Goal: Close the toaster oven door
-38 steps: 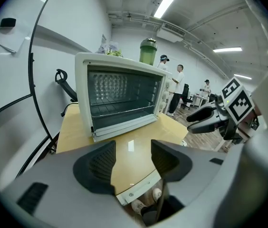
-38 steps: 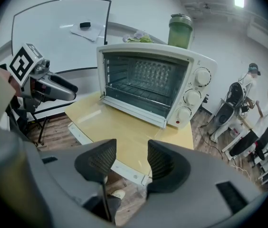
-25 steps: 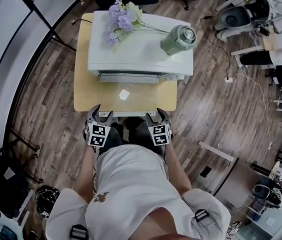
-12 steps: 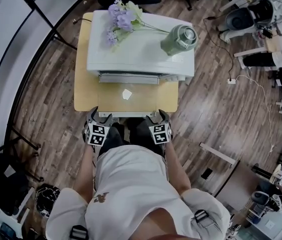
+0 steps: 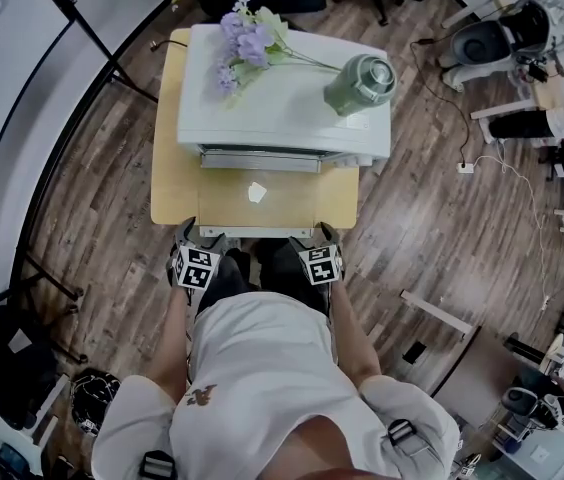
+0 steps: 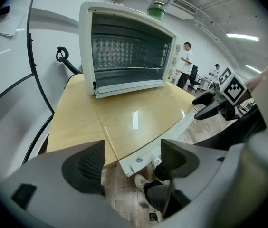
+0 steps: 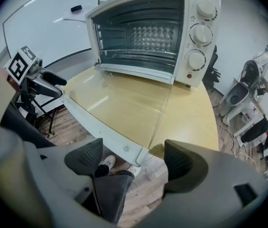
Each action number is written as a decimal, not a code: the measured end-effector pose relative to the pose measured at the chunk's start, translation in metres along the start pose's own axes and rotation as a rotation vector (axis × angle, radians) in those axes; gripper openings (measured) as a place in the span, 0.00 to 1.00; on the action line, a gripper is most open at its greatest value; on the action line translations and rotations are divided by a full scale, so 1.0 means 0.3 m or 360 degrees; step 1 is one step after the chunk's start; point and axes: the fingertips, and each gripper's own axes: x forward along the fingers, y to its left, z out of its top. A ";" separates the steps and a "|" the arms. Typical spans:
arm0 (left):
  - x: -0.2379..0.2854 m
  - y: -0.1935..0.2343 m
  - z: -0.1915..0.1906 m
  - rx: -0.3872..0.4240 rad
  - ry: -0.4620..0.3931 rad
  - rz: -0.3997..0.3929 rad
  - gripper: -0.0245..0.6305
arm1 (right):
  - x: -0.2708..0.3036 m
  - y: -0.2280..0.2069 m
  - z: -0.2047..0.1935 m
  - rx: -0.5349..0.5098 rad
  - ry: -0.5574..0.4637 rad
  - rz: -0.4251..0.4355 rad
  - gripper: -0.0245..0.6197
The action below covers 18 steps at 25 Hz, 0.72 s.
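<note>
Ceiling strip lights (image 6: 241, 35) are pouring down bright, even light, and one is glaring as a white streak on the glass door (image 6: 135, 119). Both gripper views are bulging, corners going black, foreground softening. Shadows are falling faint and short.

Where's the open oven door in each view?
Head view: oven door centre, lying flat over the table.
Left gripper view: oven door centre, stretching lower right.
Right gripper view: oven door centre-left, lying flat.
Shared landmark: white toaster oven behind it.
</note>
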 end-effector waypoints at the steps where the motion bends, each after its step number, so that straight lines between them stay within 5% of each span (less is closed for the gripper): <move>1: 0.006 0.000 -0.008 0.0001 0.0013 0.0001 0.59 | 0.003 -0.002 0.002 0.0009 -0.0011 0.0008 0.66; 18: 0.072 -0.022 -0.035 -0.0008 0.0088 -0.0040 0.60 | -0.005 0.015 0.004 -0.0083 -0.0011 0.0101 0.66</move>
